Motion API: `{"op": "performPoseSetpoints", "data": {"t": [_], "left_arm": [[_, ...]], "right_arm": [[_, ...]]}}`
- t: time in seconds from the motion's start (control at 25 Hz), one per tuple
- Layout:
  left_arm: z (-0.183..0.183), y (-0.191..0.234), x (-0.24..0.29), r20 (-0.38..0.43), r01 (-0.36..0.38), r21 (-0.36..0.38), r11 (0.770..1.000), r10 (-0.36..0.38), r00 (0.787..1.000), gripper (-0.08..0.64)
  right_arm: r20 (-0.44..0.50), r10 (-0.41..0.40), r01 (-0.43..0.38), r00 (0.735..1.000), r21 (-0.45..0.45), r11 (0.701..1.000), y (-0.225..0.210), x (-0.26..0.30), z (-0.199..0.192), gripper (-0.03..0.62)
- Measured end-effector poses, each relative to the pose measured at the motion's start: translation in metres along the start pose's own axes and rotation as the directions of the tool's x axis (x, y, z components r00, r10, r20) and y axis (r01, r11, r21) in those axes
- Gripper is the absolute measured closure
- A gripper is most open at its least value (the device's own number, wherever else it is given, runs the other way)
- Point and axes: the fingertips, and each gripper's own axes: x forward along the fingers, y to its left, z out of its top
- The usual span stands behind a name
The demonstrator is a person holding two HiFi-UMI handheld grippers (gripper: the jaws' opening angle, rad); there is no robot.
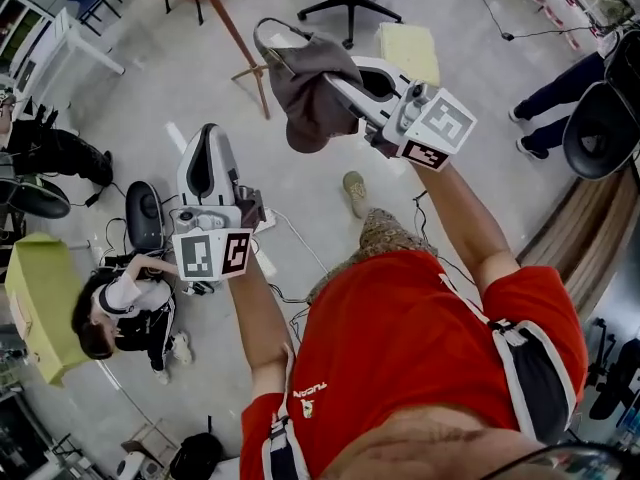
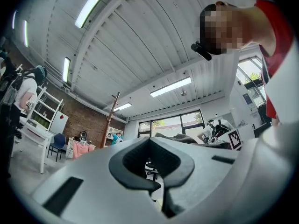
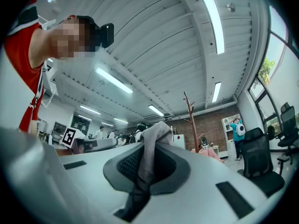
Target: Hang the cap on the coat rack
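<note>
Red shirt (image 1: 400,348) fills the near foreground. The left gripper (image 1: 207,140) is held out in front, its jaws together on nothing. Further out, the right gripper (image 1: 345,86) is clamped tight on the grey cap (image 1: 305,108), which droops from its jaws. The wooden coat rack (image 1: 232,33) stands beyond, apart from the cap.

readable text: none | red shirt (image 1: 400,348), head view lower centre: small white chest print (image 1: 310,392), too small to read | marker cube (image 1: 212,253) centre left and second marker cube (image 1: 440,128) upper right: black-and-white square code patterns, no letters or digits | both gripper views: the same square patterns only
</note>
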Motion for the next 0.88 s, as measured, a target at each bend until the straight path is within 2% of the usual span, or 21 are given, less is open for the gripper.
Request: {"op": "performPoseSetpoints", "data": {"t": [0.24,0.48,0.72,0.88], "left_arm": [[-0.007,0.049,0.123,0.021,-0.04,0.025,0.999,0.039,0.999,0.552],[-0.021,0.12,0.227,0.013,-0.085,0.052,0.995,0.084,0.996,0.552],[-0.033,0.191,0.304,0.025,-0.098,0.054,0.994,0.097,0.995,0.552],[-0.052,0.219,0.33,0.055,-0.083,0.076,0.994,0.079,0.995,0.552]], "right_arm": [[0.029,0.086,-0.085,0.996,-0.017,0.996,-0.132,0.061,0.011,0.561],[-0.014,0.188,-0.188,0.982,-0.056,0.981,-0.246,0.145,0.007,0.561],[-0.043,0.237,-0.24,0.971,-0.08,0.968,-0.334,0.226,0.006,0.563],[-0.036,0.253,-0.255,0.967,-0.075,0.964,-0.367,0.255,-0.009,0.561]]}}
